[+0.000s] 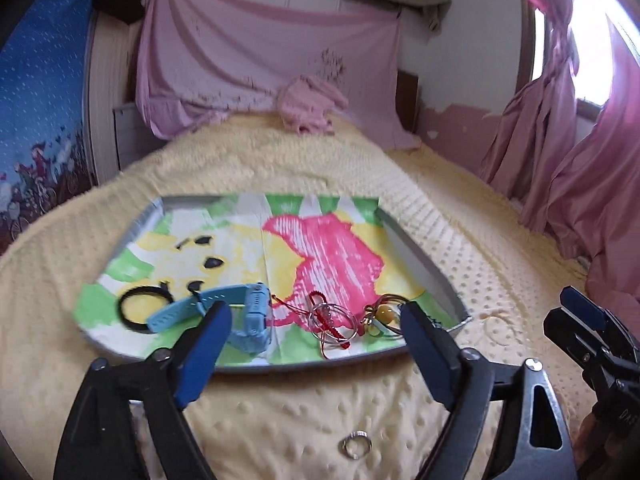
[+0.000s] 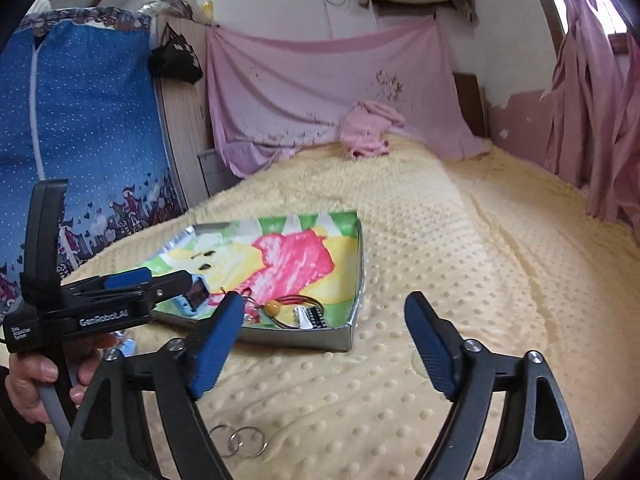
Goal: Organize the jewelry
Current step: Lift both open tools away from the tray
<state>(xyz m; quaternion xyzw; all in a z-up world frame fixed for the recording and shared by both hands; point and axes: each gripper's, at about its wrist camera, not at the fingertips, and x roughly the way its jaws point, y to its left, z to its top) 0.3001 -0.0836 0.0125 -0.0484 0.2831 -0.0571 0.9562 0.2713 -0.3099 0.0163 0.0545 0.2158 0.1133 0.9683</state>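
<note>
A shallow metal tray (image 1: 420, 264) lined with a coloured drawing lies on the bed; it also shows in the right wrist view (image 2: 362, 256). In it lie a black ring band (image 1: 140, 309), a blue watch (image 1: 240, 312), a red cord with clear hoops (image 1: 332, 320) and an amber bead charm (image 1: 386, 316). My left gripper (image 1: 316, 320) is open and empty, just above the tray's near edge. My right gripper (image 2: 324, 312) is open and empty, to the right of the tray over the blanket. A small silver ring (image 1: 356, 443) lies on the blanket before the tray. Linked silver rings (image 2: 242, 442) lie there too.
The bed is covered by a dotted yellow blanket (image 2: 460, 280). A pink cloth heap (image 1: 310, 106) sits at the far end. Pink curtains (image 1: 580, 168) hang on the right, a blue patterned wardrobe cover (image 2: 80, 140) stands on the left.
</note>
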